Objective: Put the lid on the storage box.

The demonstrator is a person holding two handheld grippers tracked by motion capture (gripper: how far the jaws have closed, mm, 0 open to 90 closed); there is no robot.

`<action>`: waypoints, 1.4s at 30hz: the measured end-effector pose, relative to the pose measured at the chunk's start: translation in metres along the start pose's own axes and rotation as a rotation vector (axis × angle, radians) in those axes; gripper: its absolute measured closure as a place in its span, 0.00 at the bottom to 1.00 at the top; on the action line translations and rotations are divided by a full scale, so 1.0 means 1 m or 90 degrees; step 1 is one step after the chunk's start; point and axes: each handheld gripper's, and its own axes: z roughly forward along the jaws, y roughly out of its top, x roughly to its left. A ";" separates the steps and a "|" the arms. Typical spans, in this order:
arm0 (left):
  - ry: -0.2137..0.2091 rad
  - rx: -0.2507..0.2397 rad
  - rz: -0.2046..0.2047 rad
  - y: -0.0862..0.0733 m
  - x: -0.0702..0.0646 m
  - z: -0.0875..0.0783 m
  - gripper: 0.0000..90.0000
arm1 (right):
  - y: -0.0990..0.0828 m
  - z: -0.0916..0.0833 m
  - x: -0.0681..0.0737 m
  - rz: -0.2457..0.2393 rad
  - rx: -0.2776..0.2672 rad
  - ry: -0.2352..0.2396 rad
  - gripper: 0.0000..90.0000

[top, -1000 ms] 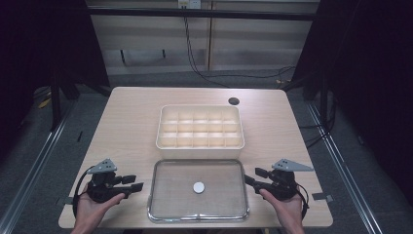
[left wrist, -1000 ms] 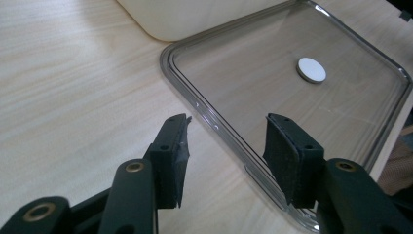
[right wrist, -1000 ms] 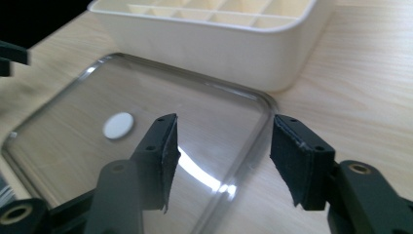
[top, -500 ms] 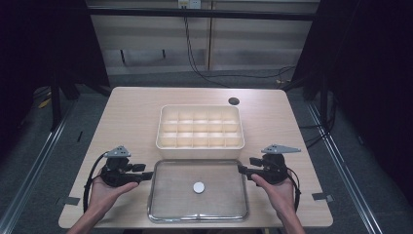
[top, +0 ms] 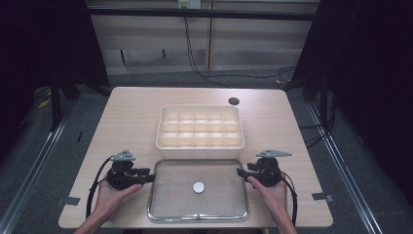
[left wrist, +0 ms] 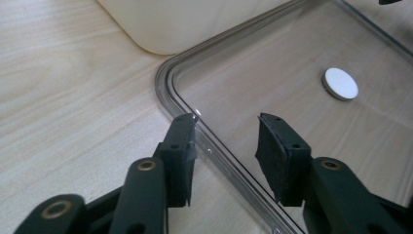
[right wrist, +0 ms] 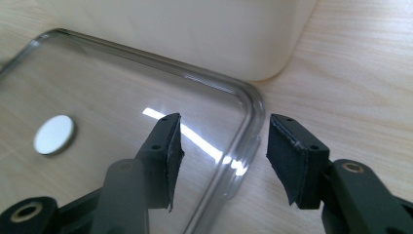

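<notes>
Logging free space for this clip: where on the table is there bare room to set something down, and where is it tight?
Bare wood lies left and right of the divided box, and behind it apart from a small dark disc. It is tight at the front: the clear lid sits against the box, with the left gripper and right gripper open at its side edges.

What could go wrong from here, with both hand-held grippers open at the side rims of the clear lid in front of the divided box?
1. The left hand-held gripper and right hand-held gripper each straddle only the thin rim of the clear lid; a glossy edge might slip when pinched.
2. An uneven lift could tilt the lid.
3. The lid lies close against the cream divided box, so it may knock the box's wall.
</notes>
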 end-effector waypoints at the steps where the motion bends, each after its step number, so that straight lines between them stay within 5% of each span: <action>1: -0.001 0.003 0.000 0.000 -0.002 0.002 0.66 | -0.001 0.001 0.000 0.002 0.004 -0.001 0.53; 10: -0.011 0.045 0.020 -0.003 -0.004 0.013 0.66 | -0.009 0.010 0.003 -0.031 0.035 -0.049 0.54; 26: -0.016 0.054 0.018 -0.009 -0.003 0.012 0.68 | -0.016 0.015 0.014 -0.030 0.022 -0.049 0.52; 32: -0.020 0.059 0.024 -0.010 -0.004 0.011 0.69 | -0.017 0.015 0.008 0.036 0.002 -0.019 0.51; 42: -0.019 0.055 0.023 -0.011 -0.003 0.011 0.71 | -0.023 0.010 -0.012 0.198 -0.040 0.058 0.62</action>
